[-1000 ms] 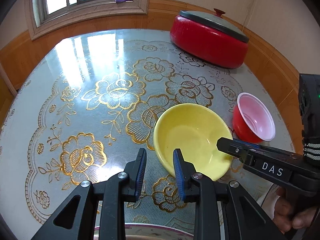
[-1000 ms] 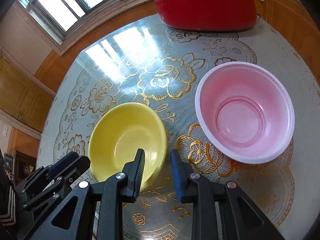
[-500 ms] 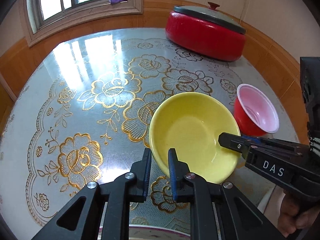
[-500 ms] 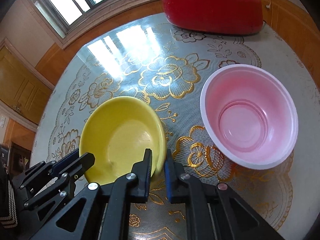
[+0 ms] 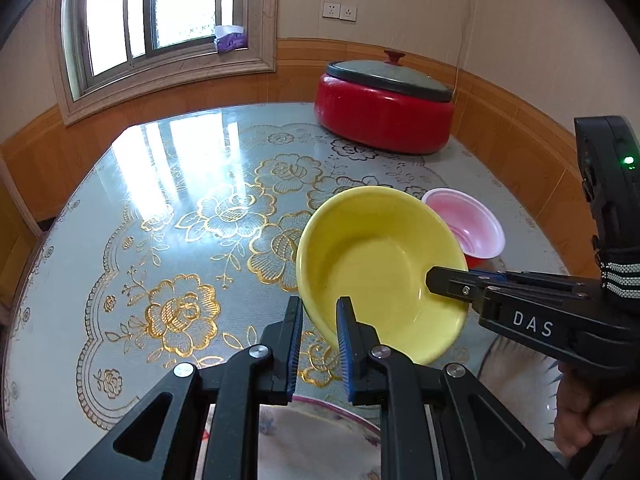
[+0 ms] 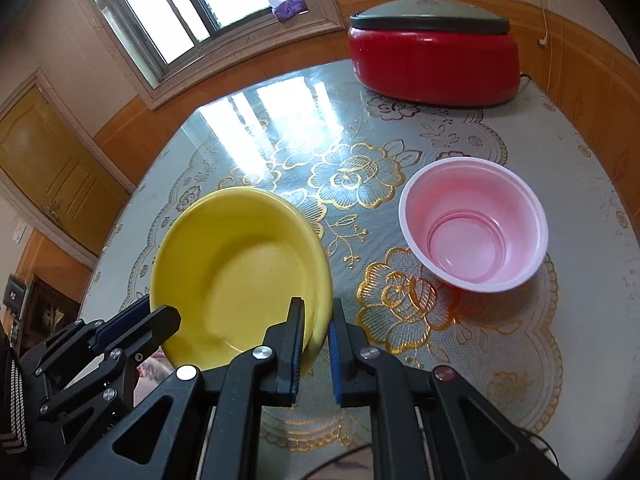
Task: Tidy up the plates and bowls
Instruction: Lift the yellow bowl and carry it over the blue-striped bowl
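- Left gripper (image 5: 319,334): jaws closed down on the near-left rim of the yellow bowl (image 5: 372,264), one pad inside the rim, one outside.
- Right gripper (image 6: 316,334): jaws likewise pinched on the bowl's rim, on the opposite side; in the left view its tip (image 5: 440,280) sits over the bowl's right edge.
- In the right view the left gripper (image 6: 160,316) shows at lower left, gripping the bowl's far-side rim.
- Yellow bowl (image 6: 240,272): held between both grippers, tilted, directly ahead of the fingers; looks raised off the table (image 5: 160,208), though how clear of it is hard to tell.
- Red bowl (image 6: 474,232) with pink inside: upright on the table, ahead and right of the right gripper, apart from the yellow bowl. In the left view it is just behind the yellow bowl's right rim (image 5: 472,224).
- Plate (image 5: 320,432): edge of a white patterned one under the left gripper's fingers, mostly hidden.
- Red pot (image 5: 384,108) with dark lid: far side of the table, well ahead of both grippers.
- A person's hand (image 5: 588,420) holds the right gripper's handle, at lower right of the left view.
- Window (image 5: 160,12) behind the table, a purple item on its sill.
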